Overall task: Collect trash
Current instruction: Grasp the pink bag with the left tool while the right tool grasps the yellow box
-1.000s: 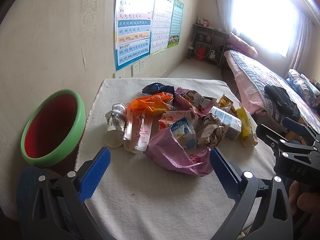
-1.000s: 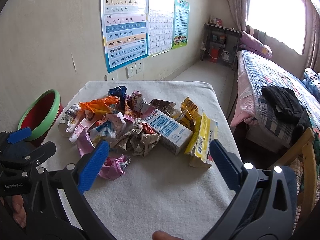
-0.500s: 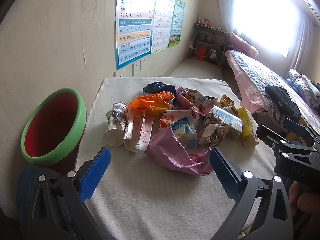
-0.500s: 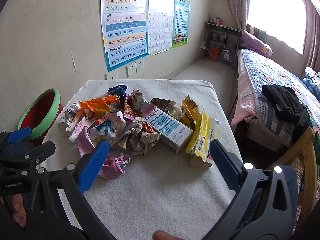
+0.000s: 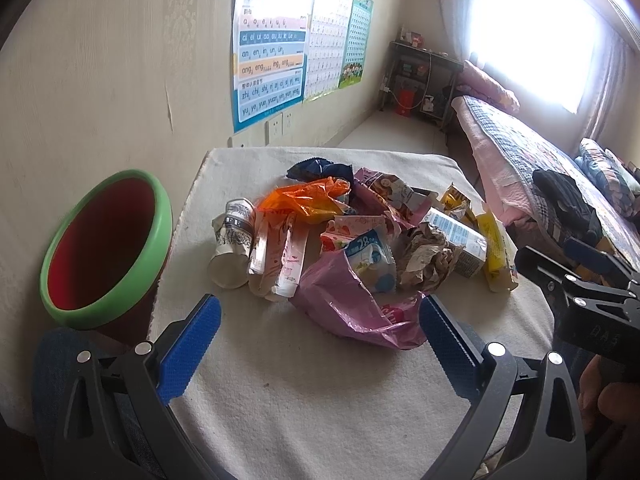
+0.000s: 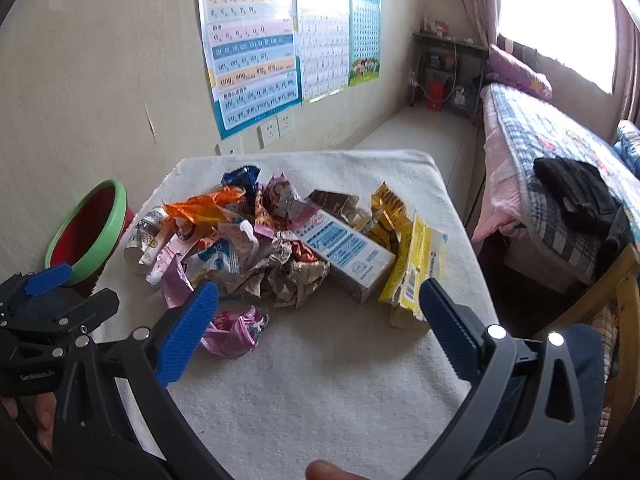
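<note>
Lots of trash (image 5: 352, 240) sits piled on the table (image 5: 320, 392), beside the bin (image 5: 100, 248). Both tongs, left tongs (image 5: 316, 340) and right tongs (image 6: 316, 328), stand wide apart, empty. Wrappers look light and crinkly; pinch the soft pink bag (image 5: 344, 304) by its loose edge

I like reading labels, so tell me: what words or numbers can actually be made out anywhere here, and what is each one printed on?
"ang eng ing ong", "zhi chi shi ri zi ci si": pinyin poster on the wall.
"28": white and blue packet in the trash pile.
"GenRoboLAI": left hand-held gripper body.
"DAS": right hand-held gripper body.
Blue and white carton, the other wall charts and the remaining wrappers: print too small or blurred.
</note>
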`<state>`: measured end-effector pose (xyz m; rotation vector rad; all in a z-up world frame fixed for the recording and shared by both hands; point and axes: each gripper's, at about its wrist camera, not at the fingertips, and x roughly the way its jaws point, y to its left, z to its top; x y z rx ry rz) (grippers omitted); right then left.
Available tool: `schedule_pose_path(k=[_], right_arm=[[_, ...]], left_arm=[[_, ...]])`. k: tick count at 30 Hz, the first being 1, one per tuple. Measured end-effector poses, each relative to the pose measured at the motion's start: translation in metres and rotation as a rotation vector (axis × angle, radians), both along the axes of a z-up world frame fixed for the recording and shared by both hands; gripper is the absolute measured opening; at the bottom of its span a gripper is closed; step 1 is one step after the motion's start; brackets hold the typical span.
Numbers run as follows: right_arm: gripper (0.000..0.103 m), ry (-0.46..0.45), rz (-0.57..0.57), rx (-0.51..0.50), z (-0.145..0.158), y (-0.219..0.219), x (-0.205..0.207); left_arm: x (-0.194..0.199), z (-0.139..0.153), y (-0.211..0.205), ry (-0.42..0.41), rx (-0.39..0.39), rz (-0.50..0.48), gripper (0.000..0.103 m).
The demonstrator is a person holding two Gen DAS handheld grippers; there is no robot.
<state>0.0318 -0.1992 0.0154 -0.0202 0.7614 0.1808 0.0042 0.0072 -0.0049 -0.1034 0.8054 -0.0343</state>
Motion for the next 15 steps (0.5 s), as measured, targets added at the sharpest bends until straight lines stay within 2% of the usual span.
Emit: schedule_pose_path(k=[11,15], right_arm=[[0.099,0.143,-0.064,-0.028,-0.014,-0.025,0.043],[0.099,0.179,-0.088,-0.033,-0.021,-0.038,0.061]], left_arm=[[0.035,-0.019,0.003,0.215,-0.078,0.003,0.095],[0.054,-0.031,-0.001,0.310,-0.147,0.016,0.095]])
